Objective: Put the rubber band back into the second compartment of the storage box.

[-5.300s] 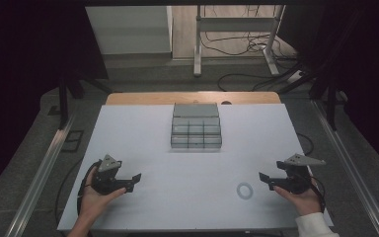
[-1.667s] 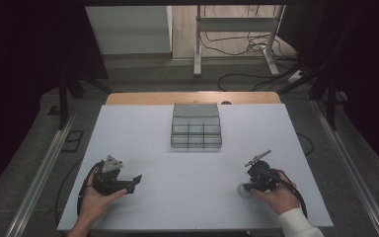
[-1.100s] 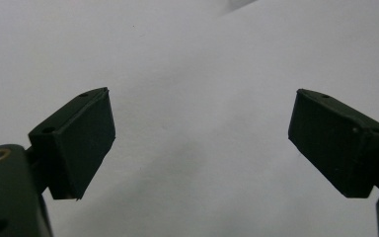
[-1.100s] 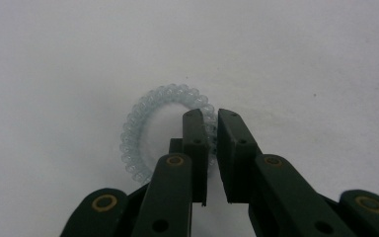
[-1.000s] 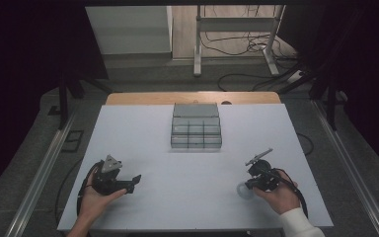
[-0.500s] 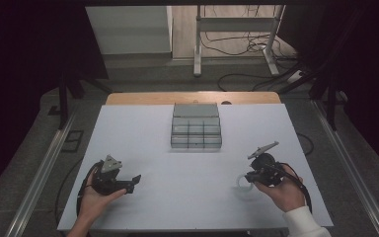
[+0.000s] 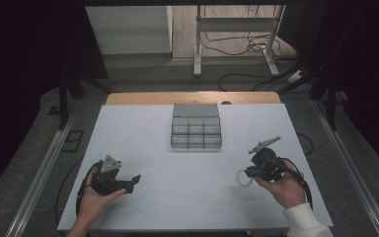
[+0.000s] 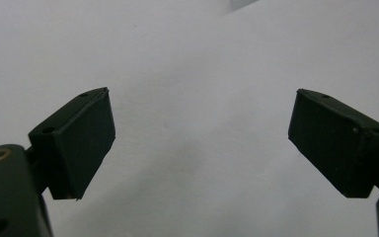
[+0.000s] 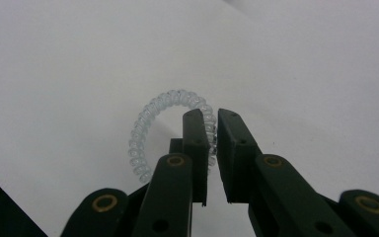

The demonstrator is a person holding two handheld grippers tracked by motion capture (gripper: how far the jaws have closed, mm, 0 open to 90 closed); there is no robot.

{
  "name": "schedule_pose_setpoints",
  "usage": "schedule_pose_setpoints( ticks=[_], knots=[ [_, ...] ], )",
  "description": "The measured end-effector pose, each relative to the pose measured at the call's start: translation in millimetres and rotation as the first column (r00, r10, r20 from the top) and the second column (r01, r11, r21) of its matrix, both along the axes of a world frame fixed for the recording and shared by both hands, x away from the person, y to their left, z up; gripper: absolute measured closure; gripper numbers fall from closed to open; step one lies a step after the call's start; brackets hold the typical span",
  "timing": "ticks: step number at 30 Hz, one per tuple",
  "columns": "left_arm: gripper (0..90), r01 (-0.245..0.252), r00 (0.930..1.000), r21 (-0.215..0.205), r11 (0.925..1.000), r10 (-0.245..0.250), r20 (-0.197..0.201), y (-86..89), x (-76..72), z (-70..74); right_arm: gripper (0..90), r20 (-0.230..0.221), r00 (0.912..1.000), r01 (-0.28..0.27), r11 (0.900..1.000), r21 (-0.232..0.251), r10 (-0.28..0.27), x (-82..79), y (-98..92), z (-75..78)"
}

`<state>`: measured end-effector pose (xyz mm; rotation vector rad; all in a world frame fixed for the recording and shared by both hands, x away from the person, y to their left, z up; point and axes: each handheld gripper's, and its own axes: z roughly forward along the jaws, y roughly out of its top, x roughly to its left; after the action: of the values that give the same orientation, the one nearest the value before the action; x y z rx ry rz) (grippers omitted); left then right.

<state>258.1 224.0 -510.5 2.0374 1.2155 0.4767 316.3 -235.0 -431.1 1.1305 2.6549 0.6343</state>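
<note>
A clear coiled hair tie (image 9: 150, 123) hangs in my right gripper (image 9: 212, 123), whose jaws are shut on one side of its ring. In the high view that right gripper (image 7: 249, 174) is at the table's right front, held a little above the white surface, with the hair tie (image 7: 243, 177) dangling at its left tip. My left gripper (image 7: 133, 180) rests at the left front in the person's hand. Its jaws (image 8: 202, 138) stand wide open over bare white table, nothing between them.
A grey organiser box (image 7: 196, 127) with several small compartments stands at the middle back of the white table (image 7: 187, 207). Metal rails run along both sides of the table. Cables and a stand lie on the floor beyond.
My right gripper came in to the hair tie on the table, closed on it and has lifted it off the surface. The left gripper has stayed where it was.
</note>
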Motion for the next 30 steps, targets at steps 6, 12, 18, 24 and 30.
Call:
schedule_pose_setpoints(
  ticks=[6,12,18,24,30],
  knots=[
    [10.3,0.003,1.0,0.0,1.0,-0.003,-0.001,0.2,0.4,0.0,82.8,0.011,0.9999,0.011,1.0,0.011,-0.011,3.5,1.7,0.6],
    [10.3,0.007,1.0,-0.002,1.0,-0.007,-0.004,-1.0,1.1,-0.2,82.8,0.008,1.0,-0.003,1.0,0.024,0.003,14.7,14.2,-0.1],
    [10.3,0.008,1.0,-0.003,1.0,-0.008,-0.005,-1.0,0.5,-0.3,82.8,0.007,0.9999,-0.014,1.0,0.019,0.014,32.3,26.6,0.7],
    [10.3,0.012,0.9999,-0.005,0.9999,-0.012,-0.005,-1.9,0.4,0.0,82.8,0.008,1.0,-0.005,1.0,0.021,0.005,44.7,33.9,0.7],
    [10.4,0.007,1.0,0.001,1.0,-0.007,-0.007,-1.7,1.0,-0.1,82.8,0.015,0.9997,0.016,0.999,0.046,-0.016,55.0,37.6,6.6]
  ],
)
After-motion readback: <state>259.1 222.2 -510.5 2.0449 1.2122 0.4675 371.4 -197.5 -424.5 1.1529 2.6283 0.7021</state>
